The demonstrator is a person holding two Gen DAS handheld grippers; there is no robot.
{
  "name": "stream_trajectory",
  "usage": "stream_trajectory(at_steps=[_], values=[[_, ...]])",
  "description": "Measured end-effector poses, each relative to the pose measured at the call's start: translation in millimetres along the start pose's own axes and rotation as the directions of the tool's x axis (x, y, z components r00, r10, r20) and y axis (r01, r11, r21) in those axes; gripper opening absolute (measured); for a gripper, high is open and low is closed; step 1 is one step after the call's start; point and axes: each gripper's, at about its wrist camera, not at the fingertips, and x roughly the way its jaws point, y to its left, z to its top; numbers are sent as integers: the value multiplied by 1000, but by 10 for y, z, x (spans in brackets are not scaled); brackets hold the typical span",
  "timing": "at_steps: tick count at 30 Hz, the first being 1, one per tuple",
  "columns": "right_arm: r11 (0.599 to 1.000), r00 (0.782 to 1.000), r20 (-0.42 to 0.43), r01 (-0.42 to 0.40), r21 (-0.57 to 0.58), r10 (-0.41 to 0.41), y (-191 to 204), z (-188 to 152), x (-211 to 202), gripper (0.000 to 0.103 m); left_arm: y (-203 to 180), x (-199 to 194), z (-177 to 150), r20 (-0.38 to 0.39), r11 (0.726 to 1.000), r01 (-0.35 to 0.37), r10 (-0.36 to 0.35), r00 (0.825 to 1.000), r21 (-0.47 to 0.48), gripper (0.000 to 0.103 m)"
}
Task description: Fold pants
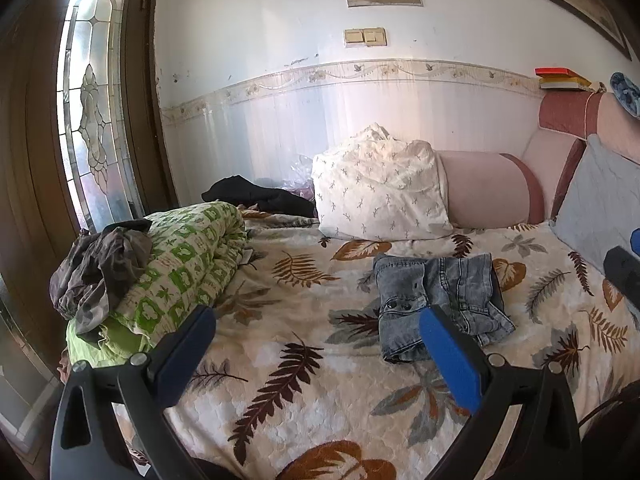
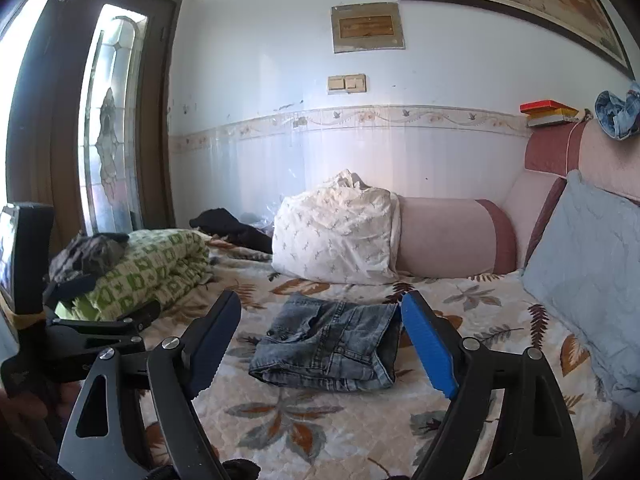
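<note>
1. Left wrist view: the folded grey-blue denim pants (image 1: 440, 304) are lying in a compact bundle on the leaf-printed quilted bedspread (image 1: 304, 380), in front of the white patterned pillow (image 1: 380, 192).
2. The left gripper (image 1: 316, 344), with black arms and blue pads, is hovering above the bedspread with its jaws standing wide apart and gripping nothing; the pants are lying ahead of it and toward its right finger, whose tip is overlapping the bundle's near edge in this view.
3. A rolled green-and-white patterned blanket (image 1: 180, 276) is lying to the left, with a crumpled grey garment (image 1: 100, 268) resting on it.
4. Right wrist view: the right gripper (image 2: 320, 344) is standing wide open and holding nothing, with no cloth pressed by its pads.
5. The pants (image 2: 328, 344) are lying flat on the bedspread (image 2: 320, 432) just beyond and between its two fingers, apart from both pads.
6. The left gripper (image 2: 120, 320) is appearing at the left edge, near the blanket (image 2: 152, 268).
7. A pale blue cushion (image 2: 596, 280) is leaning at the right.
</note>
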Motion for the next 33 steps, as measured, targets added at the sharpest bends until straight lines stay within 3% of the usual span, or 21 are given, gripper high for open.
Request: stream_trajectory(at_steps=[33], values=[[999, 997, -72, -22, -48, 18, 107, -177, 198, 83, 96, 219, -88, -52, 1000, -17, 16, 999, -20, 103]])
